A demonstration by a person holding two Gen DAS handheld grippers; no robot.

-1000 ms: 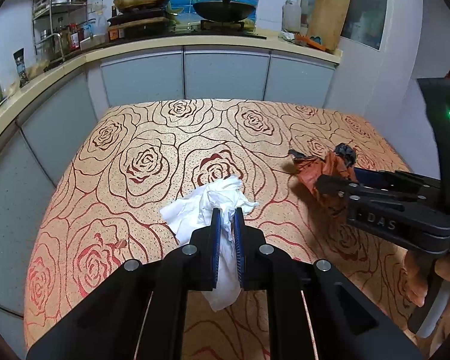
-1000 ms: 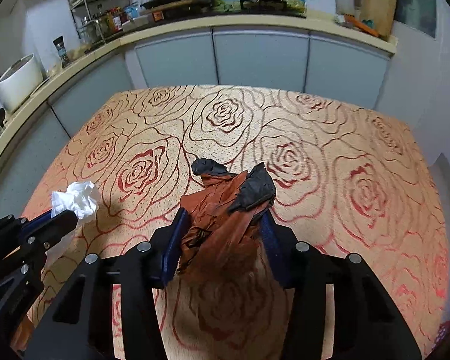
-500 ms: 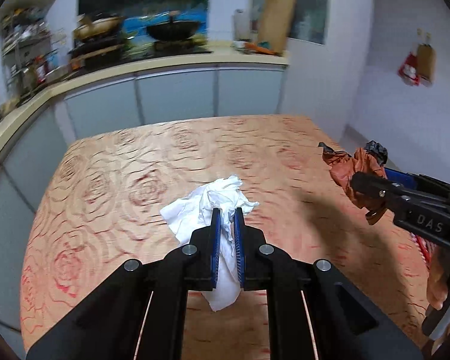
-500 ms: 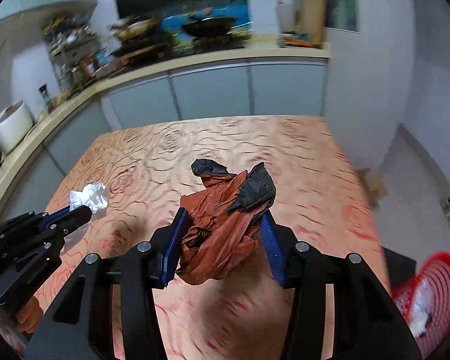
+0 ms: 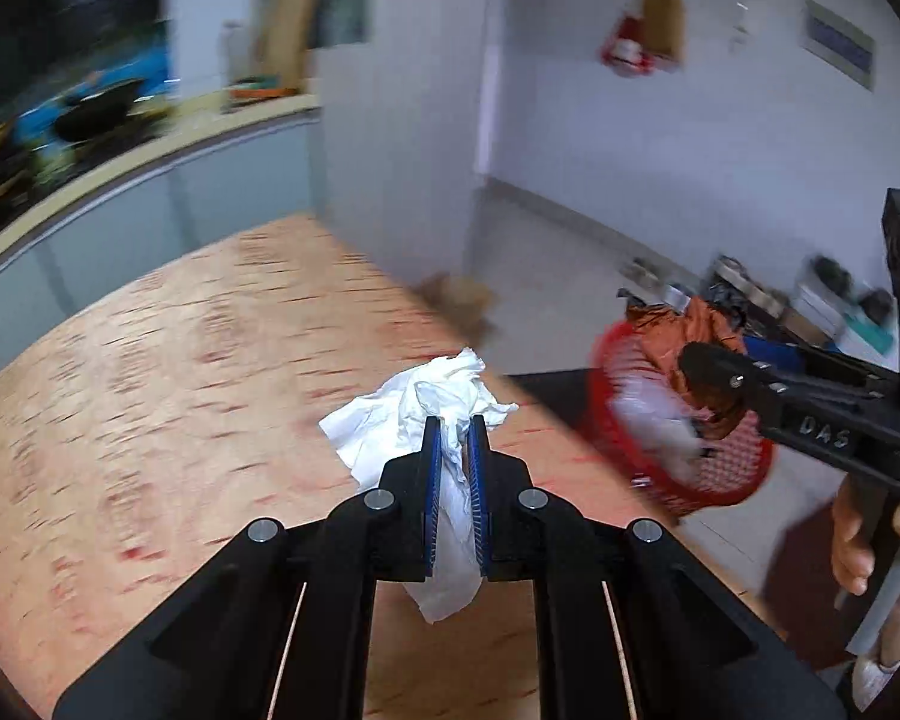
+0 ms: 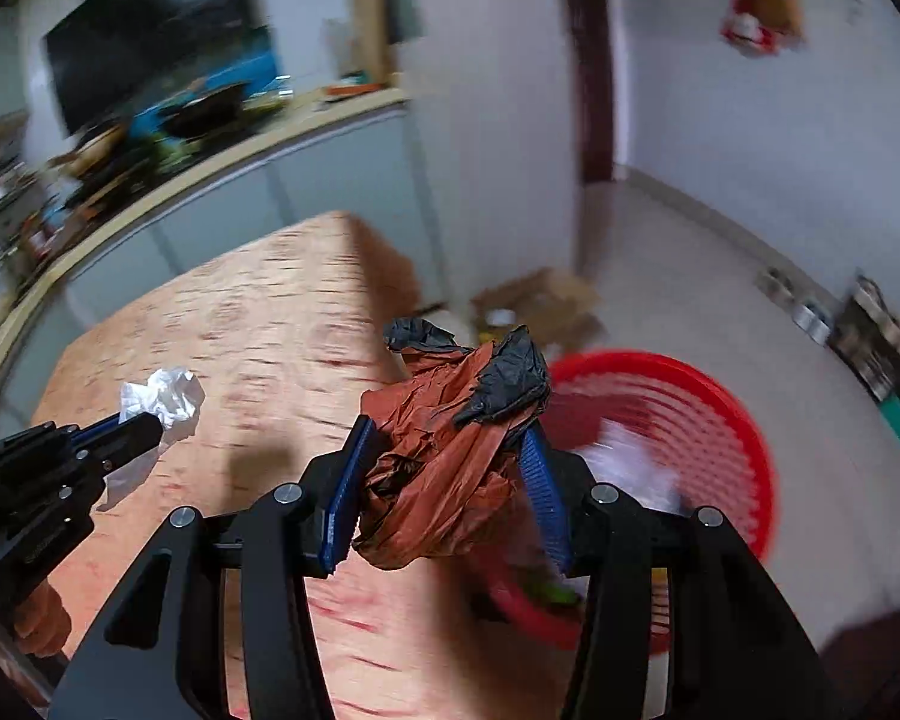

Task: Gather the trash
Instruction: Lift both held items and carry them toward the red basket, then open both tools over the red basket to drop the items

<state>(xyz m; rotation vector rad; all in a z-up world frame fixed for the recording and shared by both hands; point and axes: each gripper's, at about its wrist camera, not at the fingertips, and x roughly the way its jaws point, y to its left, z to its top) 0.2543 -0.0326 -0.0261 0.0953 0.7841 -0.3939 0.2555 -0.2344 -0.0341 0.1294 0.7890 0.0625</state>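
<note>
Left gripper (image 5: 450,456): we have its blue pads pressed together on a crumpled white paper tissue (image 5: 426,414), which hangs above the rose-patterned tan surface (image 5: 150,390).
Right gripper (image 6: 450,480): we hold it clamped around a wadded orange-brown plastic bag with black patches (image 6: 450,432), out past the surface edge.
Handling: we judge both pieces light, soft and crushable; a mid-bundle pinch suits them, though loose tails may snag.
Round red mesh plastic basket (image 6: 720,420): on the floor beyond, white scraps already inside.
Next: we judge each gripper must open directly above the basket.
Far: blurred kitchen counter (image 6: 210,180).
</note>
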